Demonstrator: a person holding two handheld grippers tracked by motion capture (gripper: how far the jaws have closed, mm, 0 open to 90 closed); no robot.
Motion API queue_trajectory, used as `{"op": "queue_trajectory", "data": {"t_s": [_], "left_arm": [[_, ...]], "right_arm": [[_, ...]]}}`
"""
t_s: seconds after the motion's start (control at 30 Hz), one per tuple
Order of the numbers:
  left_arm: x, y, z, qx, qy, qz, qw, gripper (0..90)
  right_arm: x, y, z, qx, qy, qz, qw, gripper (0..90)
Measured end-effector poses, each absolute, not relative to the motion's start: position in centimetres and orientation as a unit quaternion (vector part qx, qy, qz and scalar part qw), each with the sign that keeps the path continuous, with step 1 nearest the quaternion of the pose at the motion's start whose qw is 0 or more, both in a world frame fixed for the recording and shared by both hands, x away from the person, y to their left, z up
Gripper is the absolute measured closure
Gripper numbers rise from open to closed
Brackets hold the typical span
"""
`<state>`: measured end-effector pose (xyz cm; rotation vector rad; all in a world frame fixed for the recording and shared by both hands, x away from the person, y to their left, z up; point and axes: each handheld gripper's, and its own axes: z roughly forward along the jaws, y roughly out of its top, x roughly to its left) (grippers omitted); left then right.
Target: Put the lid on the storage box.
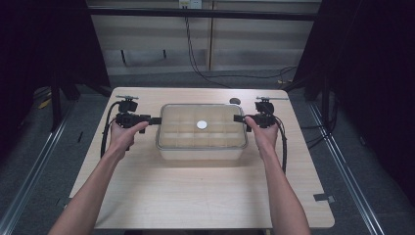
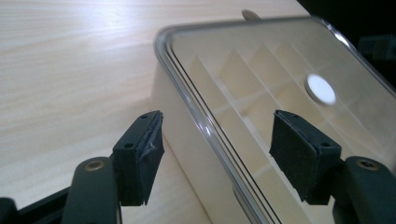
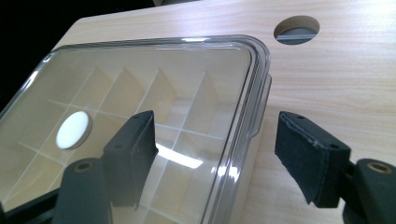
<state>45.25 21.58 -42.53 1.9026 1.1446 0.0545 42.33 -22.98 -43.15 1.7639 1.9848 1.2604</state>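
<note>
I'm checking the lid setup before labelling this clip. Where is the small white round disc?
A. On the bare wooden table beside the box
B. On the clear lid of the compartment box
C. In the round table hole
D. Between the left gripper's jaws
B: the small white round disc sits near the middle of the clear plastic lid covering the divided box, away from both grippers.

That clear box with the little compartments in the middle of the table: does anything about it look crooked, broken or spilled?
Nothing stands out. The box sits square on the table, its clear lid flat and closed, the dividers straight. The white disc on the lid looks deliberate. Both grippers, left and right, stand open at its ends.
</note>
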Motion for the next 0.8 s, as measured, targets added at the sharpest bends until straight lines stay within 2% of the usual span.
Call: {"op": "queue_trajectory", "data": {"t_s": [0.37,0.47,0.8], "left_arm": [[42.2,22.6,-41.5,0.776,0.440,0.055,0.448,35.5],[40.9,22.6,-41.3,0.782,0.427,0.066,0.449,33.8],[37.8,23.4,-41.4,0.787,0.414,0.085,0.449,34.6]], "right_arm": [[39.3,-23.7,-41.6,0.569,0.677,0.451,0.121,30.3],[37.9,-23.5,-40.9,0.552,0.685,0.457,0.132,33.9],[33.8,-23.9,-40.2,0.529,0.687,0.478,0.141,33.9]]}}
